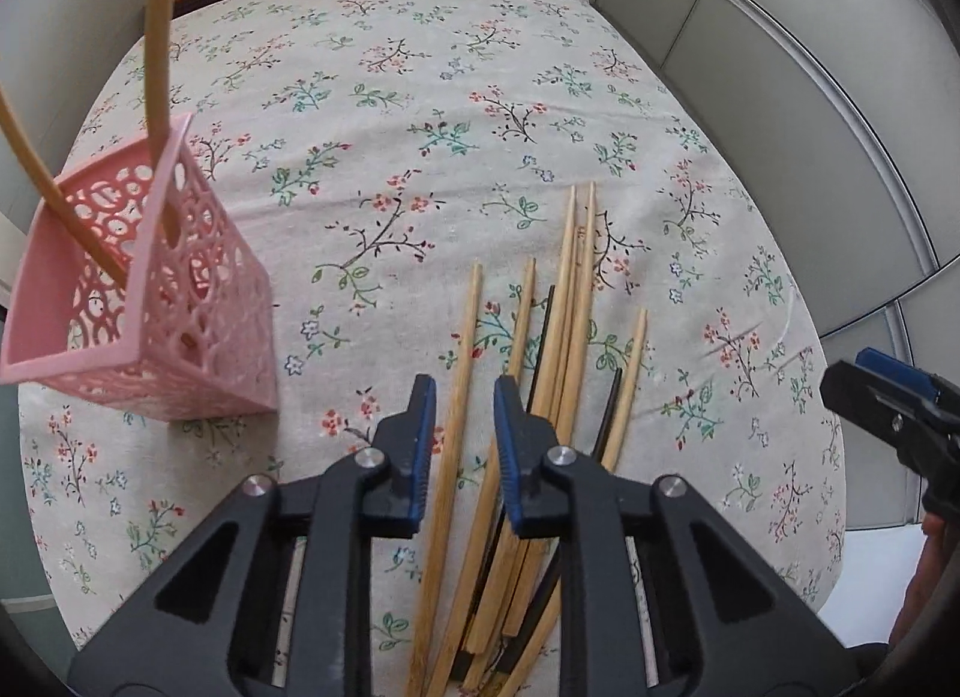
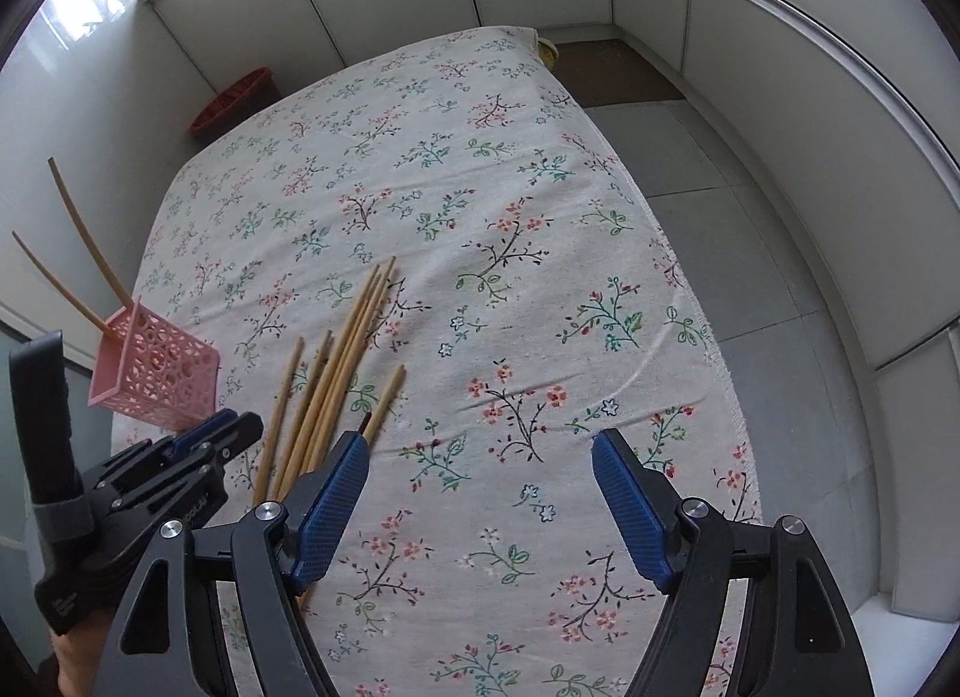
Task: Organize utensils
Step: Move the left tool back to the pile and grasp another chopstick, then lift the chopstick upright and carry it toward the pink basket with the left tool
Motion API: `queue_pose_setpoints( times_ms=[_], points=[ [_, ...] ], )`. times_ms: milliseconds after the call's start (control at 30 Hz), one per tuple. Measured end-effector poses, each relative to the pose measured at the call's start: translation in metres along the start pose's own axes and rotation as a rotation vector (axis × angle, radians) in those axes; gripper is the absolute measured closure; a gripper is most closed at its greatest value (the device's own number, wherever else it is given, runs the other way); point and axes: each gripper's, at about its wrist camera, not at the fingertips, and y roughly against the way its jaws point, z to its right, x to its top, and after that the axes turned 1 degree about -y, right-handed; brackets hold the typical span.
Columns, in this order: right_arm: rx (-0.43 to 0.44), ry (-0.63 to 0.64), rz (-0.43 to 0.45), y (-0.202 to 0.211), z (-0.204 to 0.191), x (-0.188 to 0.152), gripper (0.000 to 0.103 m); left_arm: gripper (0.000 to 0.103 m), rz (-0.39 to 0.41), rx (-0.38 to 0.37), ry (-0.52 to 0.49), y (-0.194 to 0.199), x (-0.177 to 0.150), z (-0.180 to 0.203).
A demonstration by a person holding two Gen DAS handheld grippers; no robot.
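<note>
A: What is seen on the table draped in a cream cloth printed with small flowers (image 1: 420,66)?

B: A loose bundle of long bamboo chopsticks (image 1: 570,301), with a few dark ones mixed in, is laid flat on the cloth, fanned out with the tips pointing away from the cameras. In the right wrist view the same bundle (image 2: 336,379) is found left of centre.

A: And the container?

B: A pink square plastic basket with lattice-cut walls (image 1: 162,301) is stood on the cloth, left of the bundle and apart from it. Two pale bamboo chopsticks (image 1: 159,54) are leaned inside it, their upper ends rising well above the rim. The basket (image 2: 156,373) and the two leaning sticks (image 2: 84,235) are also seen at the left edge of the right wrist view.

A: How is the left gripper (image 1: 462,427) held?

B: Its black jaws with blue pads are parted by a narrow gap, and one light chopstick of the bundle is seen running through that gap. Contact between pads and stick cannot be made out, so no grip is confirmed. The same gripper (image 2: 210,433) is seen from the side in the right wrist view, low over the near ends of the sticks.

A: And the right gripper (image 2: 480,493)?

B: Its jaws are spread wide over bare cloth, right of the bundle, with nothing between them.
</note>
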Motion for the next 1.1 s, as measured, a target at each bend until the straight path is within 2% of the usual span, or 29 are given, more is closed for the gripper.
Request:
queue_pose_setpoints(
  times_ms=[267,433,467,600,800,1100],
  points=[
    [-0.004,0.019,-0.036,-0.013,-0.001,-0.001,0.025,0.088,-0.031,0.007,0.035,-0.029,0.011,-0.004],
    [-0.010,0.029,-0.044,-0.018,-0.003,0.000,0.025,0.090,-0.010,0.025,0.012,-0.033,0.013,0.001],
    [-0.011,0.031,-0.046,-0.019,-0.003,0.000,0.025,0.096,-0.011,0.034,0.003,-0.033,0.013,0.002],
    [-0.014,0.034,-0.055,-0.021,-0.004,0.000,0.025,0.096,-0.026,0.025,-0.005,-0.029,0.011,0.004],
    [-0.015,0.017,-0.078,-0.028,-0.004,-0.001,0.025,0.096,0.027,-0.011,-0.040,0.010,0.003,0.005],
    [-0.019,0.026,-0.103,-0.046,-0.022,-0.001,0.025,0.097,0.117,-0.063,-0.049,0.072,-0.020,-0.015]
  ],
)
